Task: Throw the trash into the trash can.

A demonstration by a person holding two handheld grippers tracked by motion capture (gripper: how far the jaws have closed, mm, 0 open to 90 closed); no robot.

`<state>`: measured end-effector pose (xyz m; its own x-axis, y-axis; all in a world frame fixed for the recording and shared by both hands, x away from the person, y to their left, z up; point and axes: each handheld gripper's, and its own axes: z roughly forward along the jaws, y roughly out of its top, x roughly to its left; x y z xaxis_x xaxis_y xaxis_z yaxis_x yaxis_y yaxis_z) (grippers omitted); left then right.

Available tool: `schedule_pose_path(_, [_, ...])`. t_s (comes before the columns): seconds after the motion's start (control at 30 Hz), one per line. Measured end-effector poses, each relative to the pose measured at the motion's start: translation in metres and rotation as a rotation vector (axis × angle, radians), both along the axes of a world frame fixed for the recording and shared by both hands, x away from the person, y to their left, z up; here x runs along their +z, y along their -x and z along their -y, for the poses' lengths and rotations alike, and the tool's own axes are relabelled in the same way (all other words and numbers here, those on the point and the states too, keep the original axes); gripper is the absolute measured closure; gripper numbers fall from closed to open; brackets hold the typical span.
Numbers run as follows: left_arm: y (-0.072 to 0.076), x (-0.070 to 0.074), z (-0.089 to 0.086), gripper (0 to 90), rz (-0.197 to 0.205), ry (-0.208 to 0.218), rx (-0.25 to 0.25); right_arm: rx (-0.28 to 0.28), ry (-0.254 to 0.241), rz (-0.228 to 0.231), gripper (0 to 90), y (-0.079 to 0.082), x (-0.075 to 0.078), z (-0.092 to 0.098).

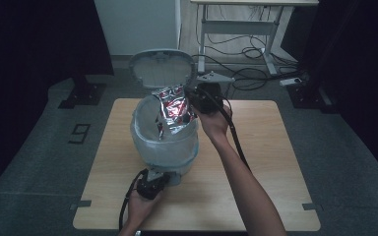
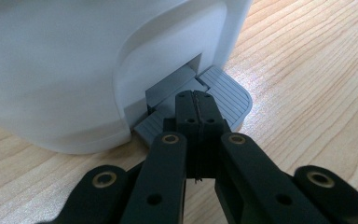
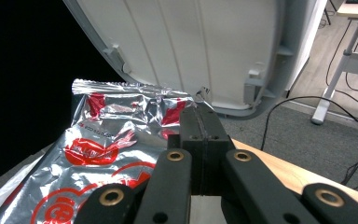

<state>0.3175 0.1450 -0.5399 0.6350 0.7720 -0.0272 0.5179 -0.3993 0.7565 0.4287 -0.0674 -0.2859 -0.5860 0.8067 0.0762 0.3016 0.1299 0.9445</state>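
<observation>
left gripper (image 2: 193,95) closed on pedal (image 2: 223,93), right gripper (image 3: 200,112) pinching foil bag (image 3: 116,144)

The table (image 1: 256,196) is looked down on from above the person's side in the high view, with the whole white bin (image 1: 165,142) taken in from some distance. The bin's grey pedal (image 2: 223,93) is seen from very close and low along the table top in the left gripper view. The raised lid (image 3: 191,46) and foil bag (image 3: 107,154), shared with the high view, are faced closely in the right gripper view
</observation>
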Motion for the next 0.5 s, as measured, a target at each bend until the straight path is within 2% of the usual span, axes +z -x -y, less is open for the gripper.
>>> schedule_pose_path(0.27, [0.000,0.000,0.000,90.0,0.001,-0.002,-0.001,-0.005,0.012,0.000,89.4,-0.004,-0.007,-0.010])
schedule_pose_path(0.3, [0.000,0.000,0.000,90.0,0.001,-0.002,-0.001,-0.006,0.019,0.001,83.0,-0.004,-0.008,-0.011])
schedule_pose_path(0.33, [0.000,0.000,0.000,90.0,0.001,-0.002,-0.001,0.005,0.025,-0.006,72.2,-0.005,-0.010,-0.012])
schedule_pose_path(0.37, [0.000,0.000,0.000,90.0,0.003,-0.004,-0.002,0.016,0.034,-0.027,63.5,-0.007,-0.011,-0.014])
schedule_pose_path(0.43, [0.000,0.000,0.000,90.0,0.003,-0.004,-0.002,-0.008,0.073,-0.033,55.1,-0.007,-0.015,-0.017])
schedule_pose_path(0.5, [0.000,0.000,0.000,90.0,0.001,-0.005,-0.002,-0.011,0.074,-0.032,51.8,-0.006,-0.017,-0.017])
